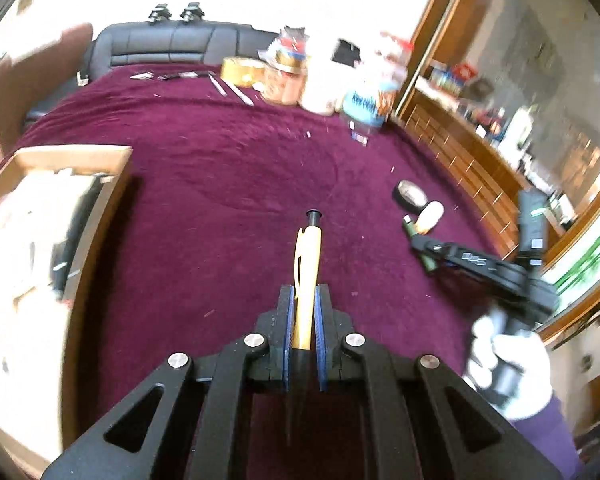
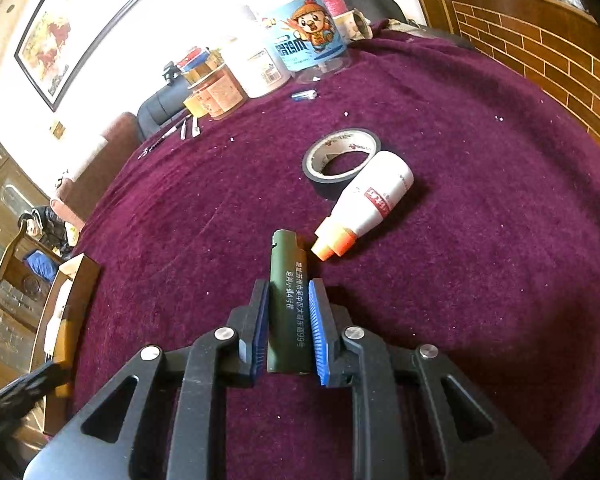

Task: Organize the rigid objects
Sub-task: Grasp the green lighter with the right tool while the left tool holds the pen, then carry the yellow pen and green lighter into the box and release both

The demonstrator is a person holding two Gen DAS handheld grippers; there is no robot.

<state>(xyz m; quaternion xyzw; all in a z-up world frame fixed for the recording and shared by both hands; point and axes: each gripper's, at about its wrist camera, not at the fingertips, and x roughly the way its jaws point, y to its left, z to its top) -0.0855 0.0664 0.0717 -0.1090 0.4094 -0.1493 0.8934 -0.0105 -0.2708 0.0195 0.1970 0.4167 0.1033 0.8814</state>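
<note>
The left claw (image 1: 304, 300) is clenched on a yellow pen (image 1: 308, 276), whose long axis runs straight forward between the blue pads, black tip pointing away over the maroon worktop (image 1: 220, 168); the pen looks lifted clear of the cloth, though the left wrist view is blurred and I cannot be sure. The cardboard box (image 1: 76, 208), open and already holding pale items too smeared to name, lies to that claw's left and just beside it; so the left hand is the nearer one to the box, and its move turns on a swing leftward with the pen kept lengthwise.

The right claw (image 2: 289, 300) has its pads (image 2: 318, 328) on either flank of a dark green lighter (image 2: 288, 300), which lies flat on the cloth with its long axis along the fingers, cap end pointing away; the pads look pressed against its sides, so I judge it grasped but not yet raised. Just beyond the cap, to the right, a white glue bottle (image 2: 374, 196) lies tilted with its orange nozzle (image 2: 334, 246) nearly touching the lighter; behind it sits a roll of black tape (image 2: 340, 160), touching the bottle's body. From the right claw the box (image 2: 66, 304) lies well off to the left, across the worktop.
</note>
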